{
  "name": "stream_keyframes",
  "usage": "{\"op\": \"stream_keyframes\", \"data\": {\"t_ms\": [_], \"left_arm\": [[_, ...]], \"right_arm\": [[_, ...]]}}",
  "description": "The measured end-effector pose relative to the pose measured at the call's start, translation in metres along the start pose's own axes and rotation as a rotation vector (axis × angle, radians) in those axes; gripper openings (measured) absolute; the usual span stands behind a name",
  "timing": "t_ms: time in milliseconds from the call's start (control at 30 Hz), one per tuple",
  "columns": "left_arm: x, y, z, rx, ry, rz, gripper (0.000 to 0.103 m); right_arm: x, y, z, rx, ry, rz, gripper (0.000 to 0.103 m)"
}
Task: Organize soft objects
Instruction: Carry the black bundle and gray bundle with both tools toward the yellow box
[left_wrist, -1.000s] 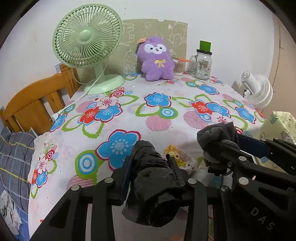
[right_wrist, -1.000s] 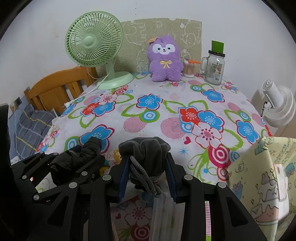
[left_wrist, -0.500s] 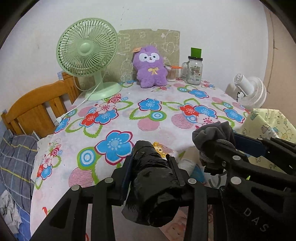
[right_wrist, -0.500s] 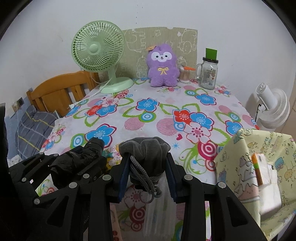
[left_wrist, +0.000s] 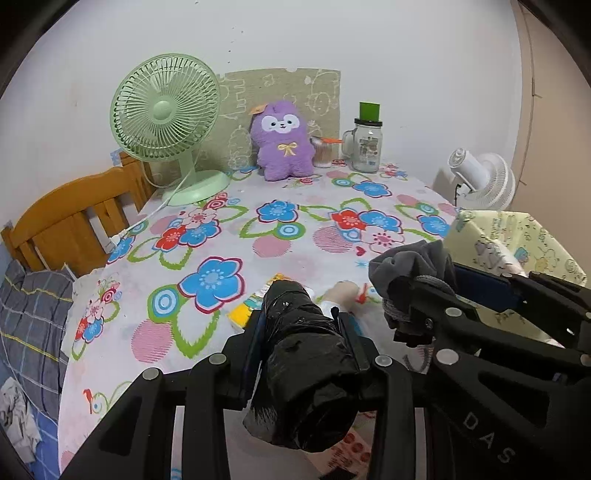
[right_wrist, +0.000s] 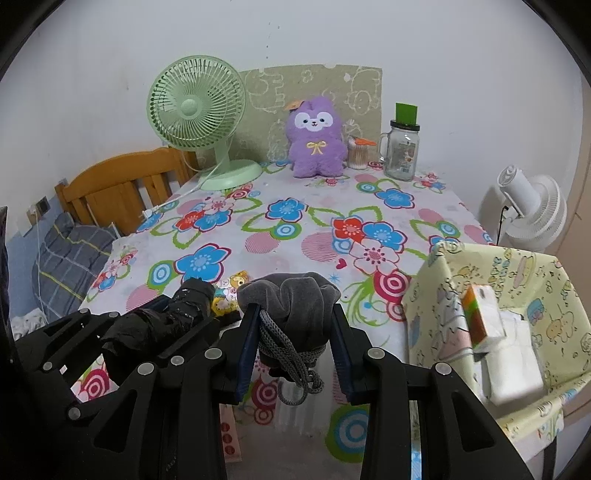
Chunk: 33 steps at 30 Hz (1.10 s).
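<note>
My left gripper (left_wrist: 300, 318) is shut on a crinkly black rolled bundle (left_wrist: 306, 369), which fills the gap between its fingers. Beside it on the right, my right gripper (right_wrist: 294, 314) is shut on a grey velvet drawstring pouch (right_wrist: 291, 295) whose cord loops hang below the pads. Both are held in the air at the near edge of the flowered tablecloth (right_wrist: 295, 229). A purple plush toy (right_wrist: 314, 138) sits upright at the table's far side. A yellow cartoon-print fabric basket (right_wrist: 436, 295) stands at the right with tissue packs (right_wrist: 484, 314) inside.
At the back of the table are a green desk fan (right_wrist: 197, 110), a glass jar (right_wrist: 400, 155) and a cotton-swab pot (right_wrist: 357, 155). A small cartoon packet (right_wrist: 229, 288) lies at the near edge. Wooden headboard (right_wrist: 122, 188) left, white fan (right_wrist: 532, 206) right.
Both grippers have drawn back from the table and risen slightly, still holding their bundles. The table now looks farther off and the yellow basket has come fully into view at right.
</note>
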<state>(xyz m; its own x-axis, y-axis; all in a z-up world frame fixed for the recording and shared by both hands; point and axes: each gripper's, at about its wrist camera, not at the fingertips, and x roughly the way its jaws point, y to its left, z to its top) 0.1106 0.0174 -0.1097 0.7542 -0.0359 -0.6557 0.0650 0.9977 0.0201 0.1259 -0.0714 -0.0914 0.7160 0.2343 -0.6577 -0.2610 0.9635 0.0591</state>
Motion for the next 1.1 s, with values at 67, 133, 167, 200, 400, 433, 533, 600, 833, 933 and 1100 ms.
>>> {"op": "stream_keyframes", "data": {"t_ms": [67,133,167,200,400,433,533,600,833,933,1100], "left_arm": [[-0.004,-0.003,-0.001,0.001,-0.006,0.003,0.039],[-0.008,-0.007,-0.002,0.004,-0.009,0.004,0.039],[-0.01,-0.009,-0.003,0.005,-0.012,0.005,0.039],[-0.012,-0.011,-0.003,0.007,-0.015,0.006,0.039],[-0.024,-0.017,-0.005,0.001,-0.025,0.009,0.039],[-0.027,-0.018,-0.005,-0.001,-0.026,0.009,0.039],[-0.032,-0.02,-0.005,0.002,-0.029,0.019,0.039],[-0.036,-0.022,-0.004,0.007,-0.034,0.025,0.039],[-0.047,-0.03,0.002,0.023,-0.051,0.032,0.039],[-0.049,-0.034,0.005,0.027,-0.054,0.03,0.039],[-0.053,-0.041,0.01,0.038,-0.064,0.03,0.039]], "right_arm": [[-0.005,-0.001,-0.002,-0.002,-0.003,-0.004,0.04],[-0.011,-0.002,-0.003,-0.001,-0.004,-0.001,0.04],[-0.013,-0.003,-0.004,-0.001,-0.007,0.001,0.04],[-0.015,-0.003,-0.004,-0.003,-0.009,0.001,0.04],[-0.031,-0.005,-0.007,-0.008,-0.025,-0.004,0.04],[-0.033,-0.005,-0.007,-0.006,-0.027,-0.005,0.04],[-0.038,-0.007,-0.007,-0.002,-0.027,-0.006,0.04],[-0.043,-0.007,-0.005,-0.001,-0.033,-0.01,0.04],[-0.058,-0.011,0.0,-0.007,-0.051,-0.025,0.04],[-0.064,-0.015,0.001,-0.005,-0.055,-0.029,0.04],[-0.072,-0.023,0.006,-0.002,-0.066,-0.031,0.04]]}}
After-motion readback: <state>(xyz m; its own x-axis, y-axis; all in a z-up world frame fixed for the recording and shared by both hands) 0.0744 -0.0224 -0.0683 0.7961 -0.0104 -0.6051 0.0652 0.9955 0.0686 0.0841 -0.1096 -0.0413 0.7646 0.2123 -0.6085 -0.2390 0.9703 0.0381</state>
